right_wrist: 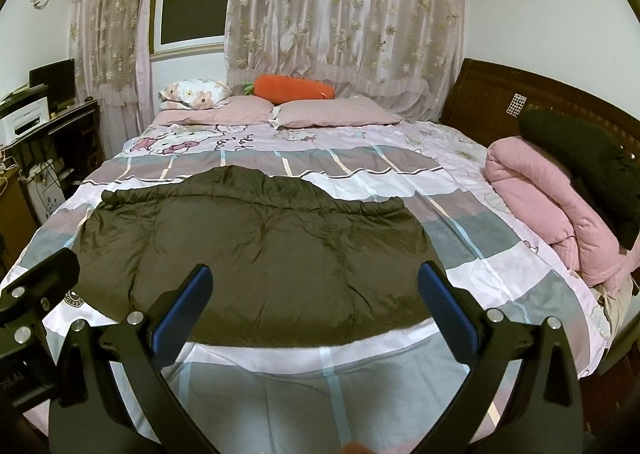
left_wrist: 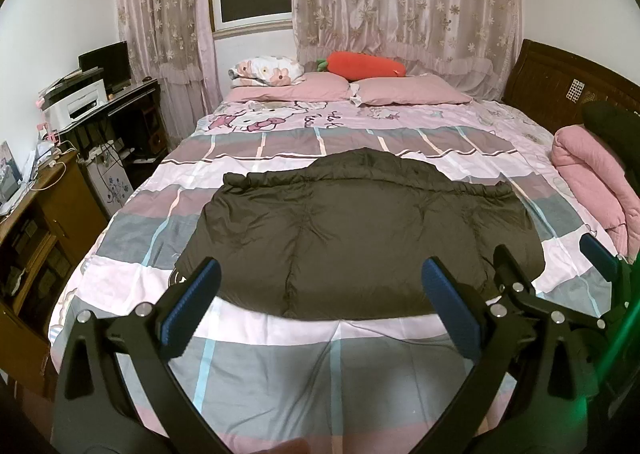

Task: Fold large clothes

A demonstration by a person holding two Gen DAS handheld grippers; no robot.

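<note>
A dark olive puffer jacket [left_wrist: 360,230] lies flat on the bed, folded into a wide block with its hood toward the pillows. It also shows in the right wrist view [right_wrist: 264,254]. My left gripper [left_wrist: 320,294] is open and empty, held above the jacket's near hem. My right gripper [right_wrist: 316,302] is open and empty, also above the near hem, a little to the right of the left one. The right gripper's fingers [left_wrist: 600,254] show at the right edge of the left wrist view.
The bed [left_wrist: 280,374] has a pink and grey checked cover. Pillows [left_wrist: 408,92] and a carrot plush [left_wrist: 360,64] lie at the far end. A rolled pink quilt [right_wrist: 552,206] and a dark garment [right_wrist: 592,158] lie at the right by the wooden headboard. A desk with a printer [left_wrist: 76,102] stands left.
</note>
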